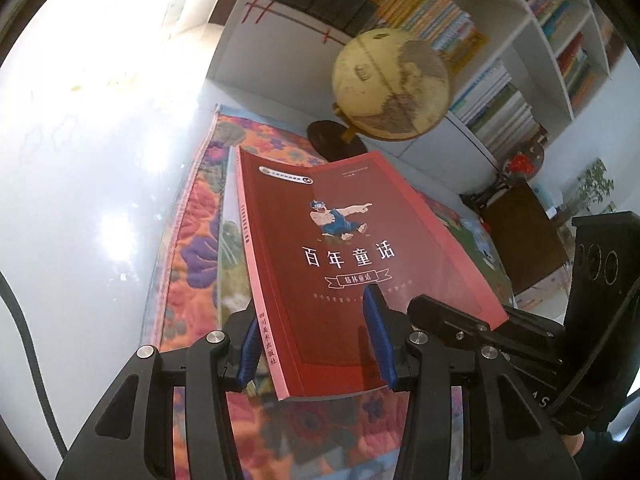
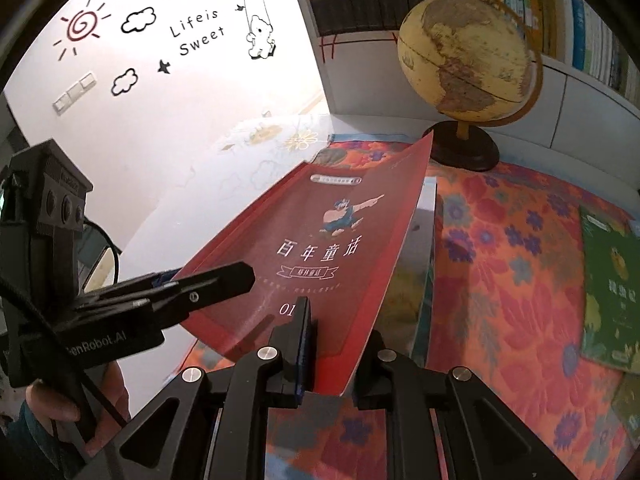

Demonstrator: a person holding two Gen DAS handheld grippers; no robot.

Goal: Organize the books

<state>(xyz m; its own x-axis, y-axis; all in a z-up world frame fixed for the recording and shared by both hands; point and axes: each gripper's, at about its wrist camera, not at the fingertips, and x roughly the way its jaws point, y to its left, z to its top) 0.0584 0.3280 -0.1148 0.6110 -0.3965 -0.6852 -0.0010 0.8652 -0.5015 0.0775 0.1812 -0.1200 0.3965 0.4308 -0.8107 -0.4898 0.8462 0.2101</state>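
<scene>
We've got the red book (image 1: 340, 264) up off the desk, held between both our grippers, its cover with the cartoon figure and white title facing up at us. Our left gripper (image 1: 312, 332) clamps the spine end, one blue pad on the spine side and the other pressed on the cover, jaws partly apart with the book's thickness between them. Our right gripper (image 2: 320, 344) pinches the near corner by the front cover, jaws almost together on it, and that cover peels up and away from the pages. In the right view the left gripper shows at the left, gripping the book's far edge, with a hand (image 2: 60, 404) below it. Under the book lies a bright floral cloth (image 2: 520, 280), orange and red with purple flowers, beneath a glossy clear sheet. A white-edged book (image 2: 426, 240) lies flat just below the red one. Off to the right on the cloth rests a green book (image 2: 608, 288). Behind the red book stands a yellowish globe (image 2: 468, 56) on a dark round base, and beyond it shelves (image 1: 560, 40) packed with books. To the left, a white wall (image 2: 180, 100) carries sun, cloud and "Life is Sweet" stickers.
</scene>
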